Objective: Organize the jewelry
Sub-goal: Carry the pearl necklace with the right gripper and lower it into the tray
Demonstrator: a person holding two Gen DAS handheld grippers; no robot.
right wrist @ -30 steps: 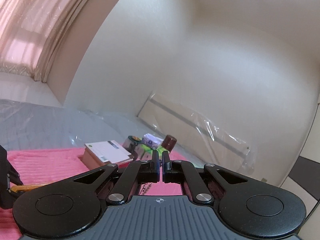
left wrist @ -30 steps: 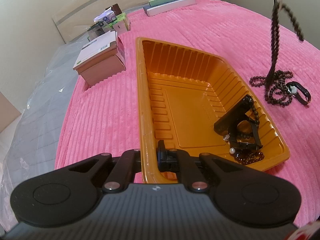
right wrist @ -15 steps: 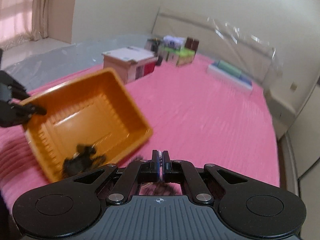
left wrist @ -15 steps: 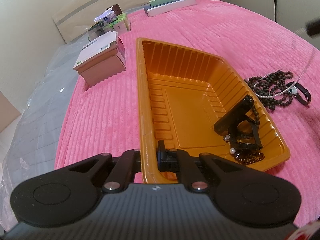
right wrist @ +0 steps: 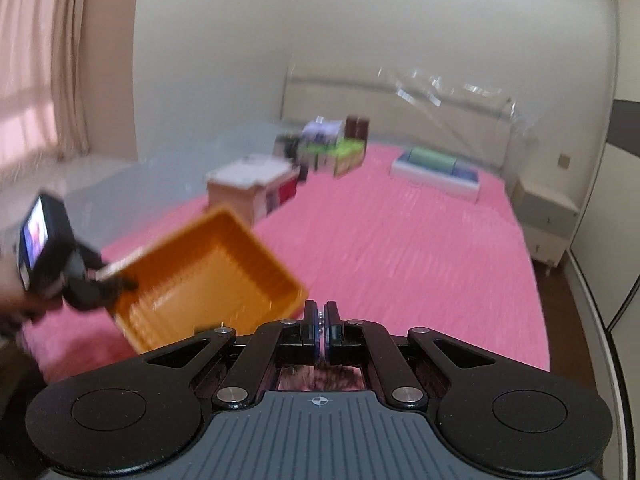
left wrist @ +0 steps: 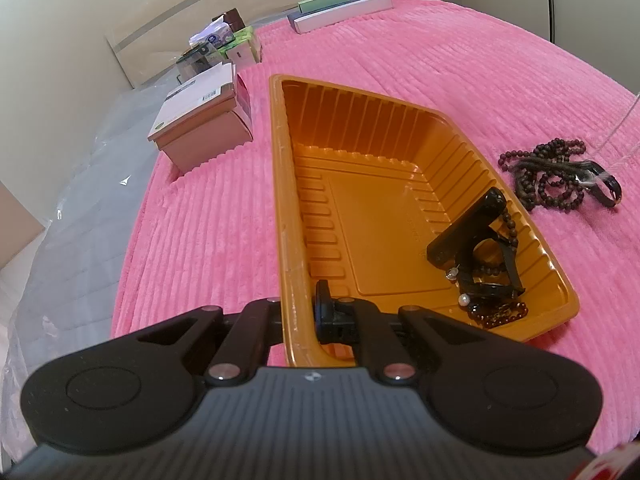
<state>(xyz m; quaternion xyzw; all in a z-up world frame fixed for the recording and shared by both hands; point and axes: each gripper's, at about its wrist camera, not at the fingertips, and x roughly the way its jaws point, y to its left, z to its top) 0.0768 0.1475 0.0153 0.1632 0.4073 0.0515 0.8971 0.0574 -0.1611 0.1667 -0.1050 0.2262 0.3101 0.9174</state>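
An orange plastic tray (left wrist: 360, 152) lies on the pink bedspread. My left gripper (left wrist: 298, 312) is shut on the tray's near rim. Inside the tray at the right lie a black clip, dark beads and pearl pieces (left wrist: 480, 256). A pile of dark bead necklaces with a black ring (left wrist: 560, 176) lies on the bedspread right of the tray. A thin pale bead chain (left wrist: 624, 124) rises from that pile toward the upper right. My right gripper (right wrist: 320, 322) is shut on small beads of that chain, above the bed. The tray (right wrist: 208, 276) shows blurred in the right wrist view.
A pink box with a white lid (left wrist: 204, 120) stands left of the tray. Small boxes and packets (left wrist: 220, 44) cluster behind it. A flat stack of boxes (left wrist: 340, 10) lies at the far edge. A plastic-wrapped headboard (right wrist: 400, 96) and a nightstand (right wrist: 548, 216) stand beyond.
My right gripper let down the dark bead necklace onto the pile, swung down toward the bed, and now lifts a thin pale chain from the pile. The left gripper and tray have not moved.
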